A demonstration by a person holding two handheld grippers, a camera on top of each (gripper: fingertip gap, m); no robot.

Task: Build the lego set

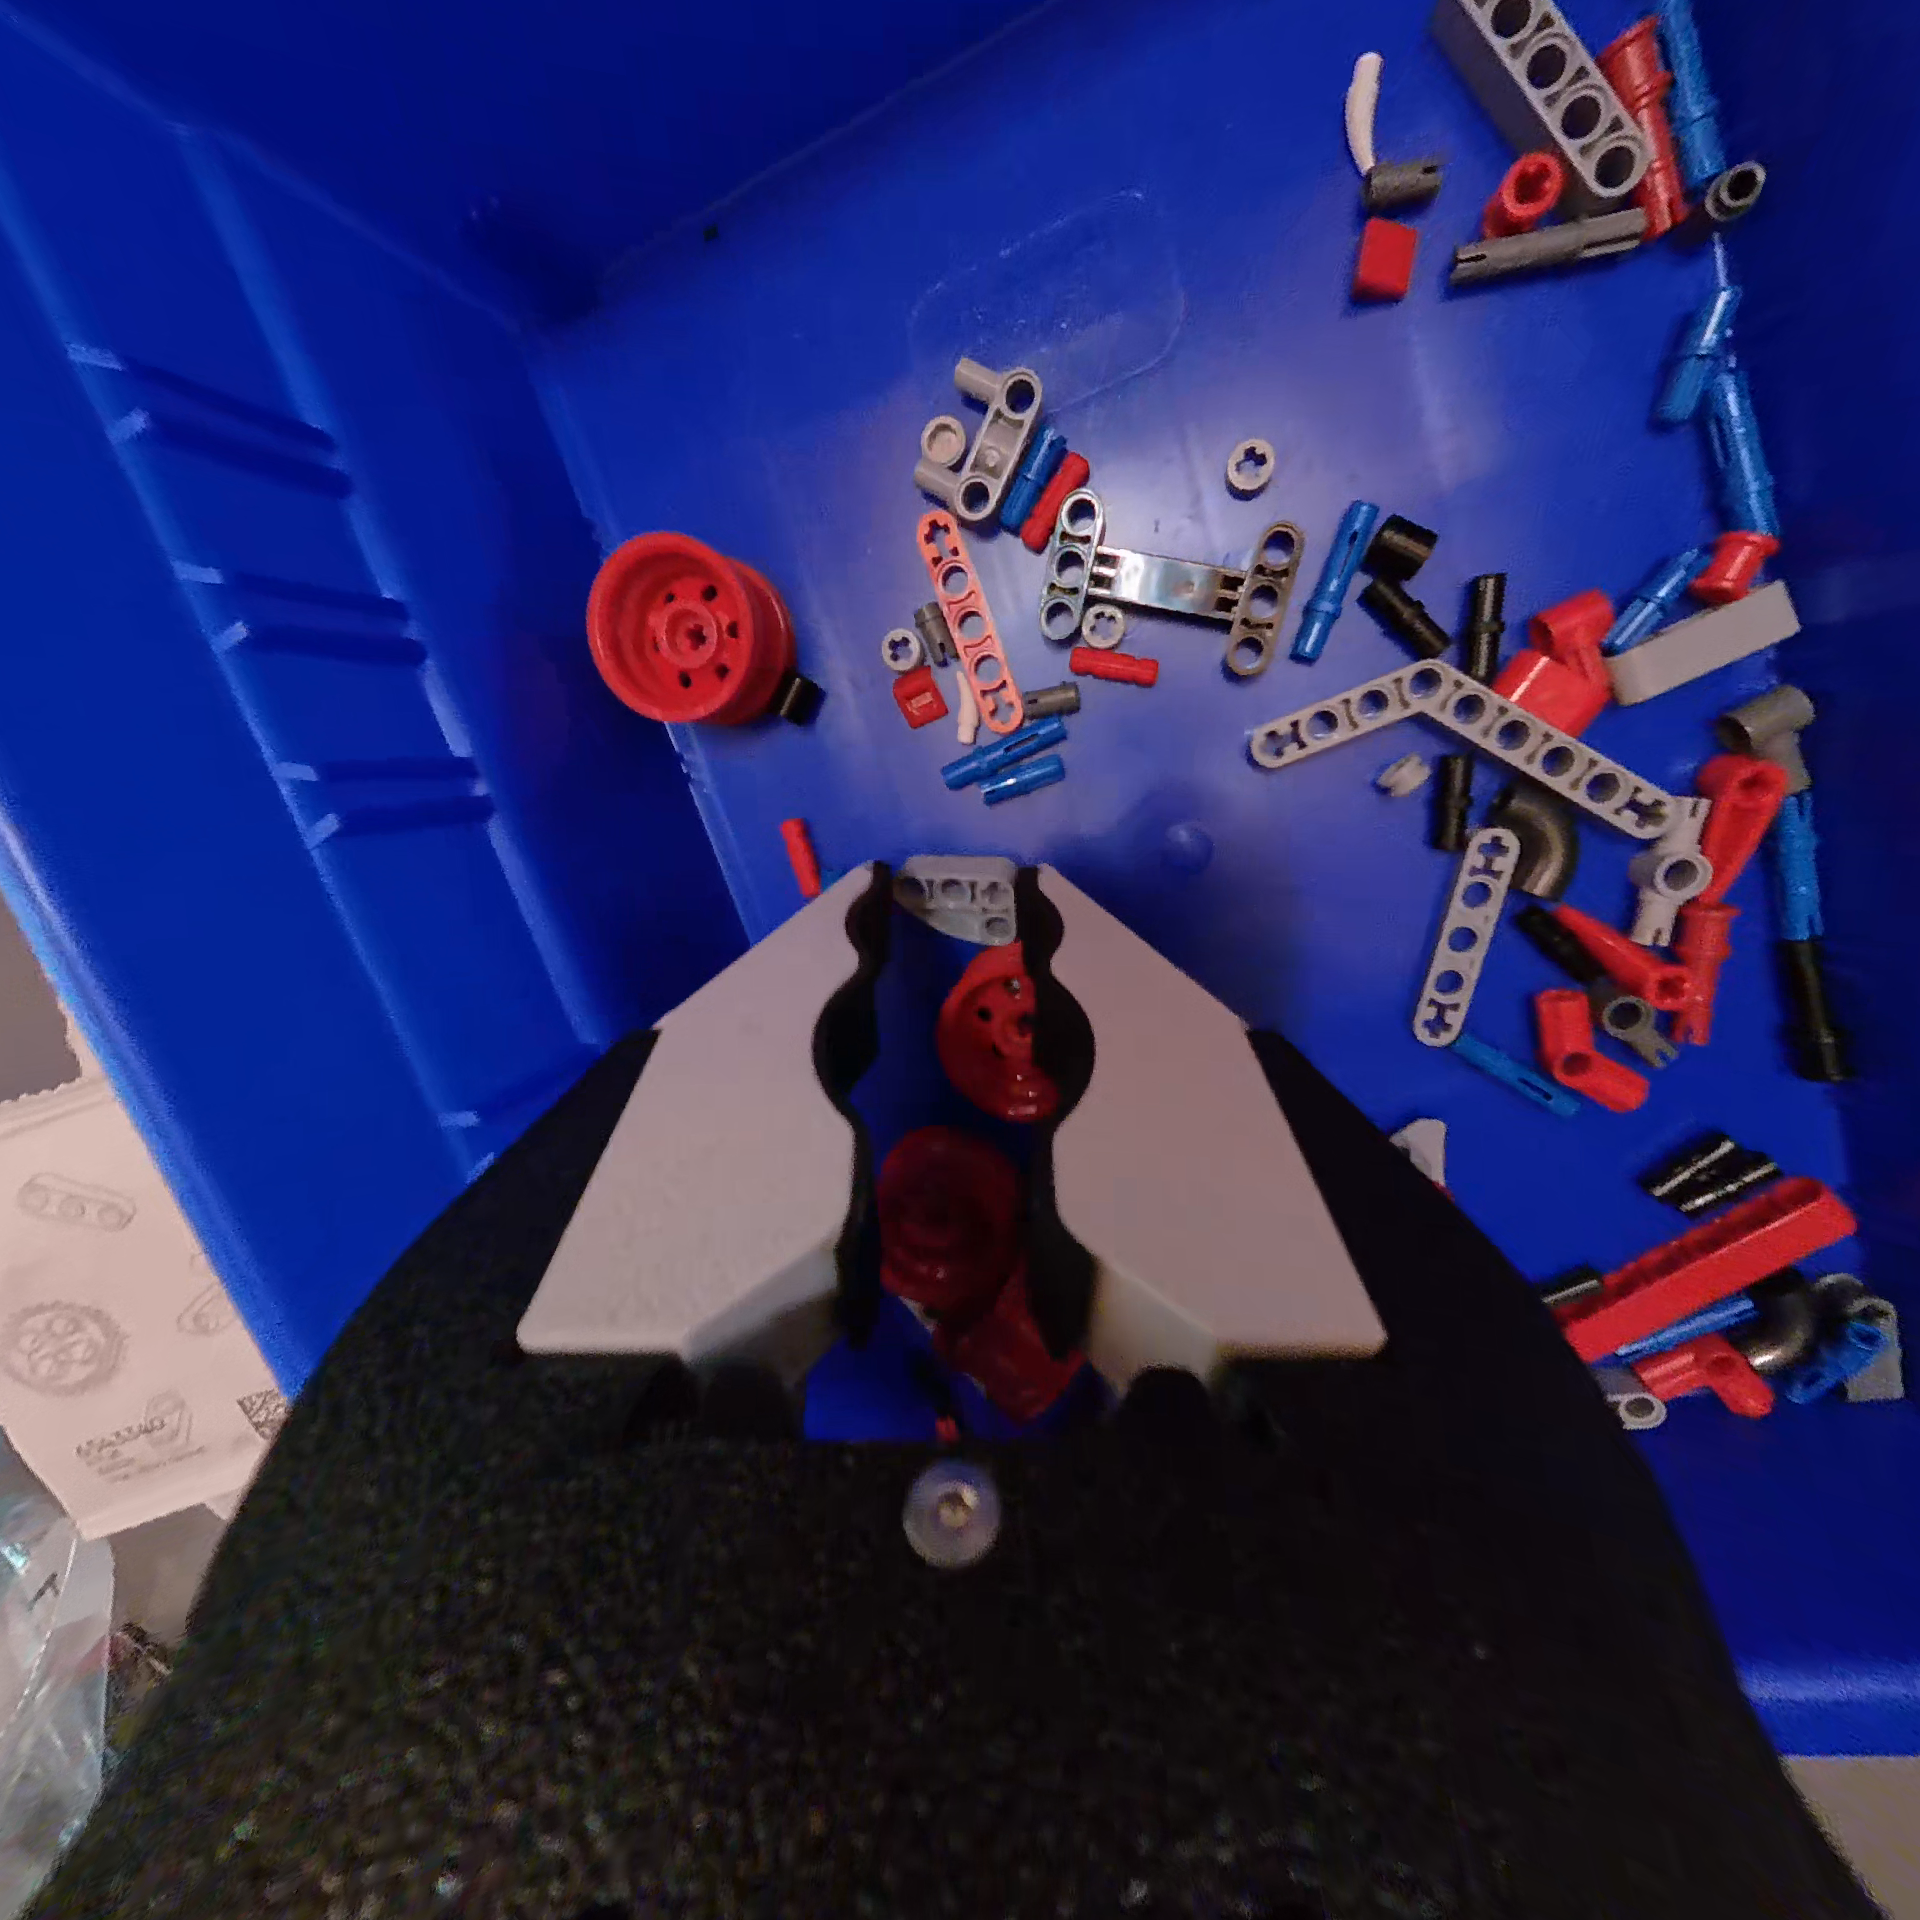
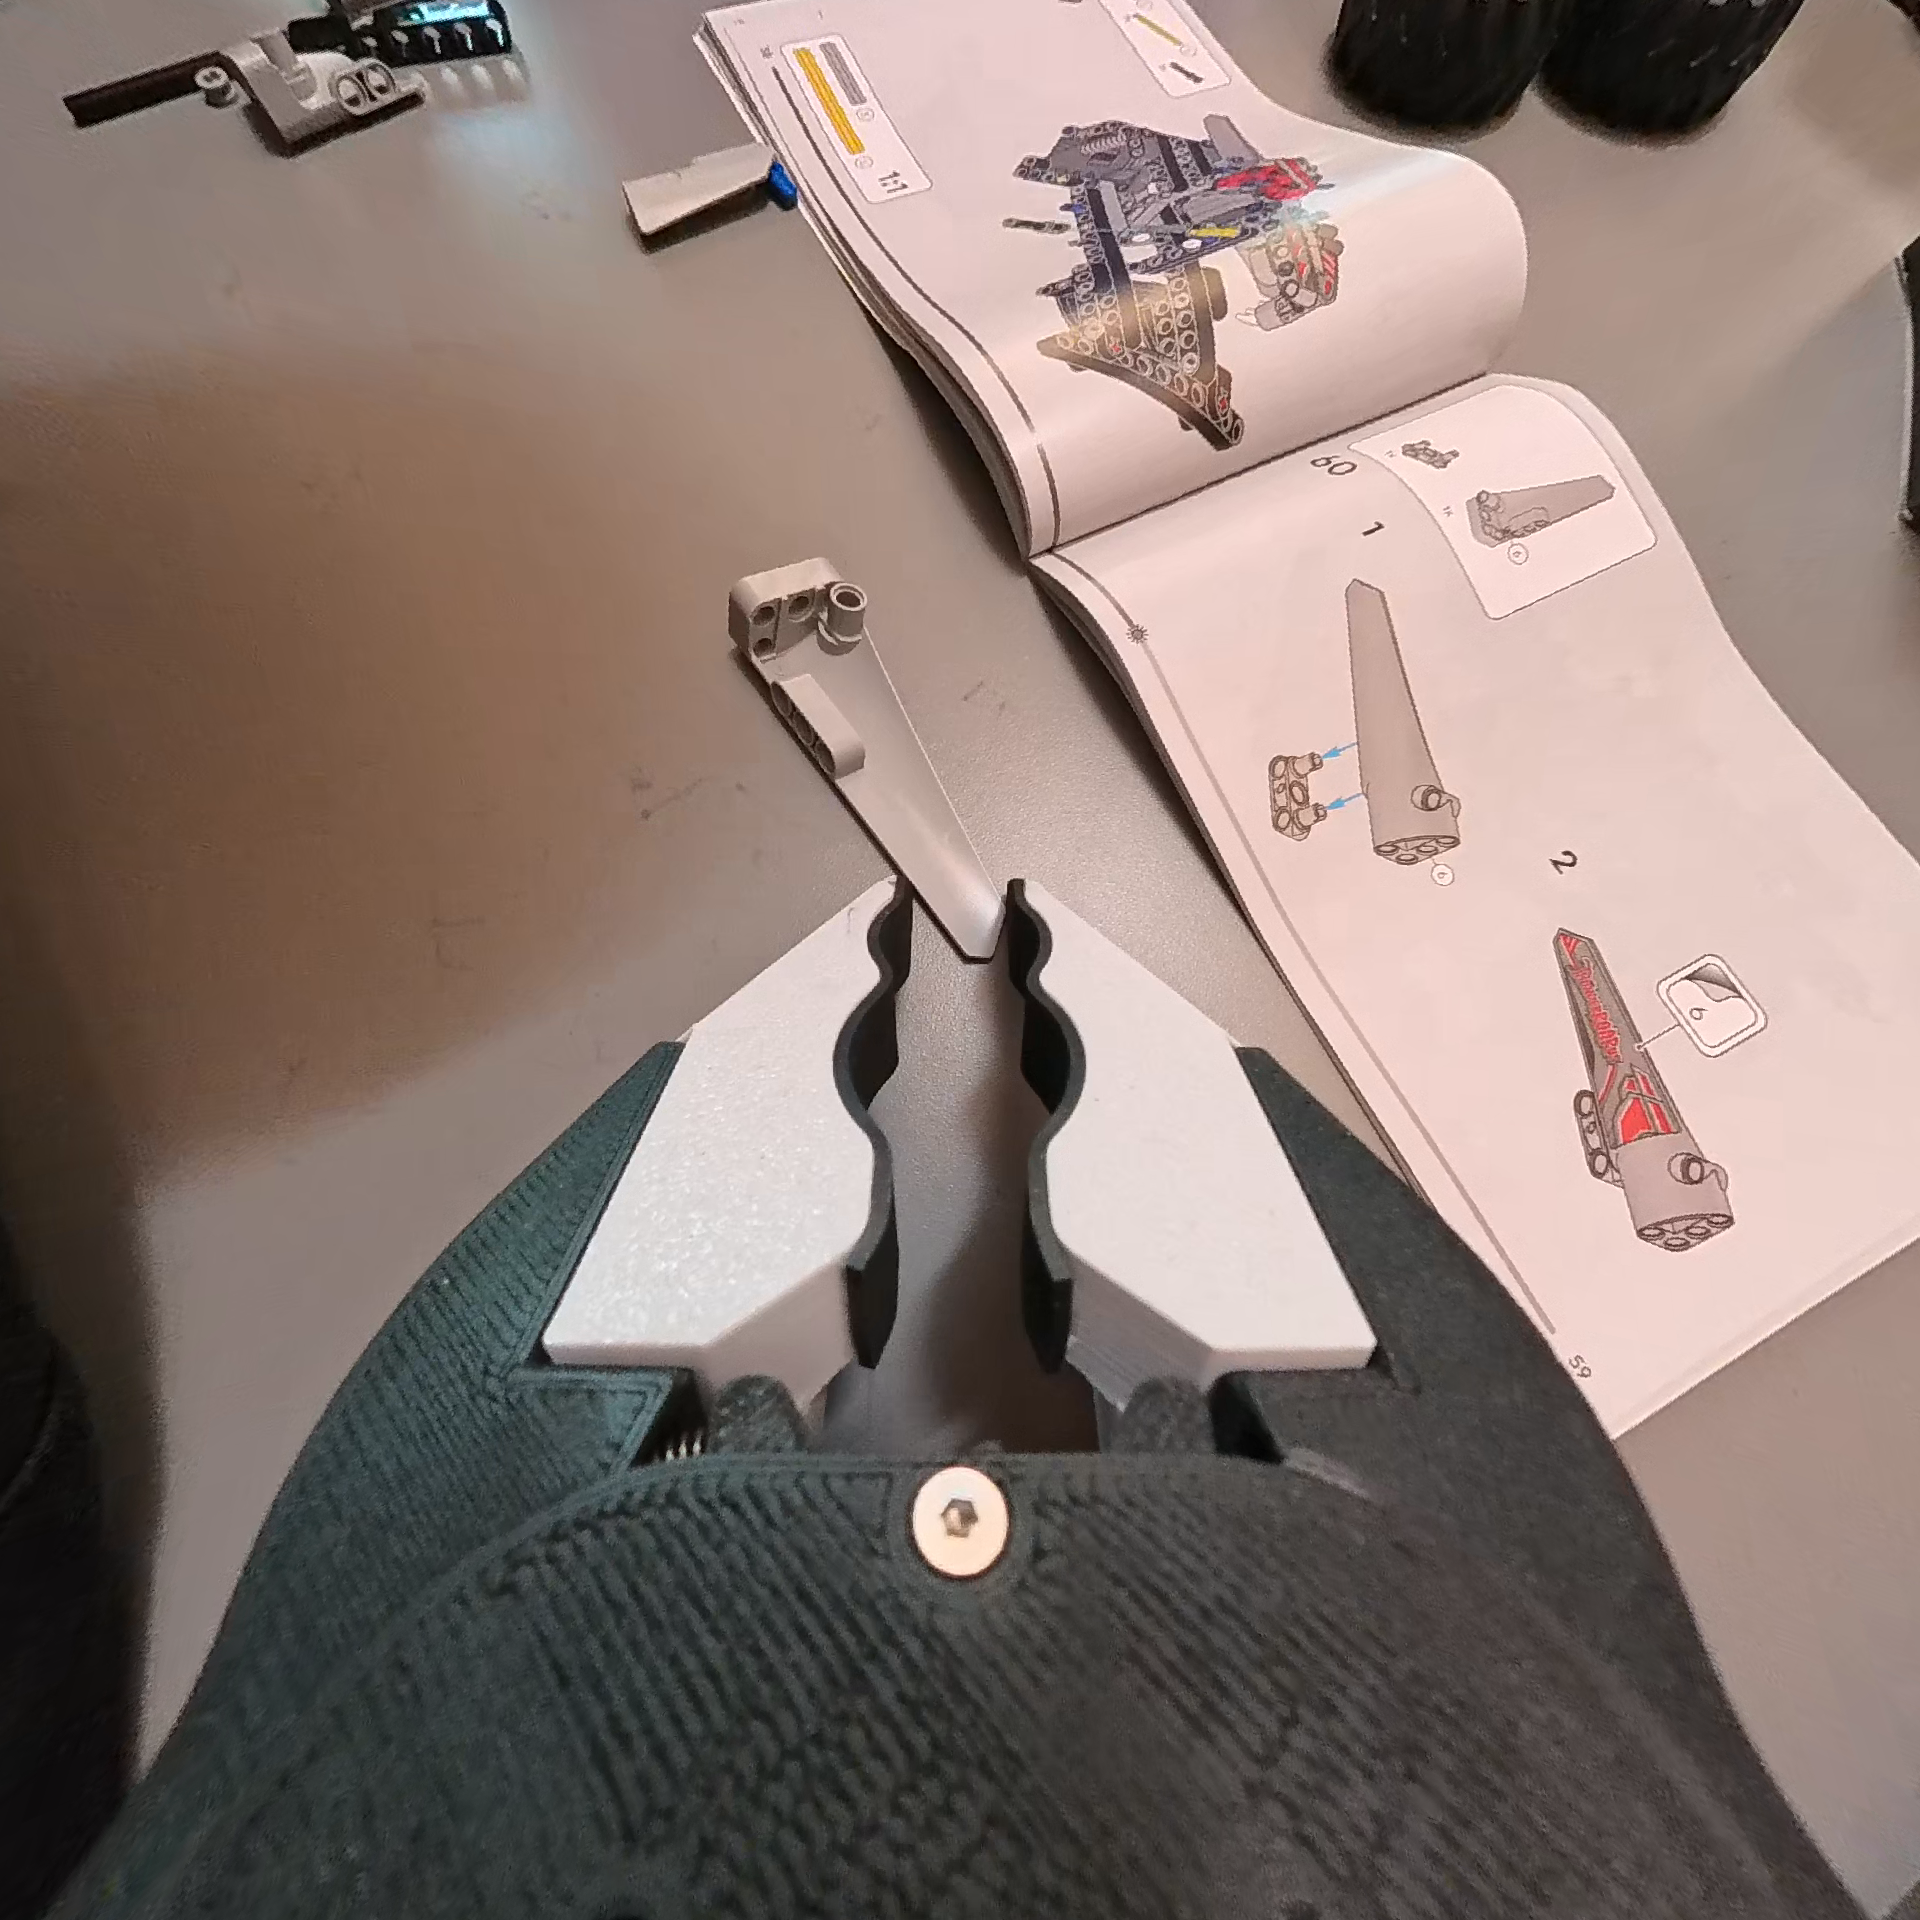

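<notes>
Inside the blue bin [image 1: 312,623], one small grey connector [image 1: 958,902] is pinched by the left tongs [image 1: 956,883]; one long grey panel [image 2: 883,769] is gripped by the right tongs [image 2: 956,904] above the bench [image 2: 364,520], beside one open instruction booklet [image 2: 1351,675].

A hobby or assembly workbench is being shown, though the kind of room is not being revealed. A plain grey tabletop [image 2: 416,520] is being used as the work surface, with an open instruction booklet [image 2: 1403,831] being spread on its right side and a partly built grey and black assembly [image 2: 301,83] being left at the far left. Loose red, blue, grey and black building pieces [image 1: 1507,748] are being kept in a blue plastic bin [image 1: 312,520], beside which a printed parts sheet [image 1: 94,1299] is being glimpsed.
</notes>
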